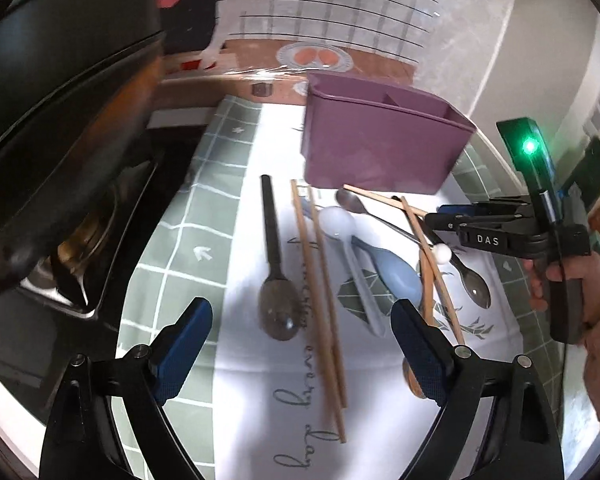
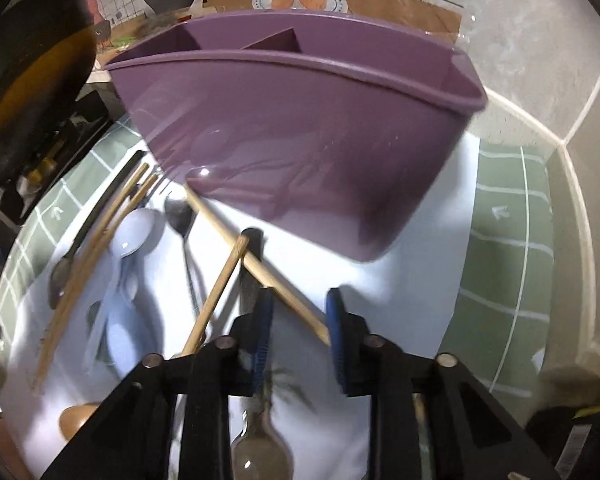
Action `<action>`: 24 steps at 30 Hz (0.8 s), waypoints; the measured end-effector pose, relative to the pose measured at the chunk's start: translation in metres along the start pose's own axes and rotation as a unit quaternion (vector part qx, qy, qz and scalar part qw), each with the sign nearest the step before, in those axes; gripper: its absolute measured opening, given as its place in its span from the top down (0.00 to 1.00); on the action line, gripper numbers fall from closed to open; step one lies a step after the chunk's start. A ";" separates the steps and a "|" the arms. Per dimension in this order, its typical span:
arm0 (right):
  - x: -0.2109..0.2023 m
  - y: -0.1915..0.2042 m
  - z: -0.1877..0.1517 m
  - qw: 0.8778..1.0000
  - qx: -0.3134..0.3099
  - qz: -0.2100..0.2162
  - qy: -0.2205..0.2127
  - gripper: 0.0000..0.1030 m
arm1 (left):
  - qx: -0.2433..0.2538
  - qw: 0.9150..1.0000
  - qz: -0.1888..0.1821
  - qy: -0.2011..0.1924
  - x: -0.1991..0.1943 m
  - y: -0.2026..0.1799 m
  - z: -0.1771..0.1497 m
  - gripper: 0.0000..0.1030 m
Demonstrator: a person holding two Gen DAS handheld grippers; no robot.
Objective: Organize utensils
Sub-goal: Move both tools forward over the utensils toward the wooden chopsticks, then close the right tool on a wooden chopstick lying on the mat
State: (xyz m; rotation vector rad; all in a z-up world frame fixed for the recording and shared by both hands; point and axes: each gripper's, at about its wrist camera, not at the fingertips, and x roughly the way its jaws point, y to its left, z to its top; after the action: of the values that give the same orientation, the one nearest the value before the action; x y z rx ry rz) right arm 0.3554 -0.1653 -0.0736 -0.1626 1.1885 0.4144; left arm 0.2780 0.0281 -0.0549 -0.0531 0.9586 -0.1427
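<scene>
A purple utensil holder (image 1: 380, 144) (image 2: 300, 140) with inner dividers stands at the far end of a white and green cloth (image 1: 180, 248). In front of it lie loose utensils. My left gripper (image 1: 302, 344) hangs open above a dark spoon (image 1: 276, 312) and a pair of chopsticks (image 1: 324, 320), touching neither. To their right lie a white spoon (image 1: 336, 220) and a blue spoon (image 1: 396, 276). My right gripper (image 2: 300, 320) (image 1: 434, 222) points down with its jaws narrow. A single chopstick (image 2: 260, 268) runs slantwise between the pads, its end at the right pad. A gap still shows.
A black pan (image 1: 60, 92) on a stove fills the left side. A metal spoon (image 1: 474, 286) and crossed chopsticks (image 1: 432, 264) lie below the right gripper. A dark-handled spoon (image 2: 260, 456) lies under its left finger. A tiled wall rises behind the holder.
</scene>
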 end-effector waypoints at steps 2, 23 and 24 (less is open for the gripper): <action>-0.005 -0.001 -0.008 1.000 0.020 0.005 0.005 0.83 | 0.015 1.000 -0.006 0.001 0.003 -0.011 0.003 0.13; -0.091 -0.004 -0.098 0.992 0.083 -0.075 -0.065 0.88 | 0.013 0.981 -0.118 0.154 0.095 -0.096 0.054 0.68; -0.092 -0.003 -0.100 0.991 0.080 -0.081 -0.068 0.85 | 0.016 0.981 -0.110 0.156 0.098 -0.098 0.056 0.68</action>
State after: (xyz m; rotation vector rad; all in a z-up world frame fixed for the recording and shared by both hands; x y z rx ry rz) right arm 0.2423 -0.2226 -0.0263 -0.0892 1.0601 0.1827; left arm 0.3692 -0.0843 -0.0915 -0.1091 1.2635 -0.3784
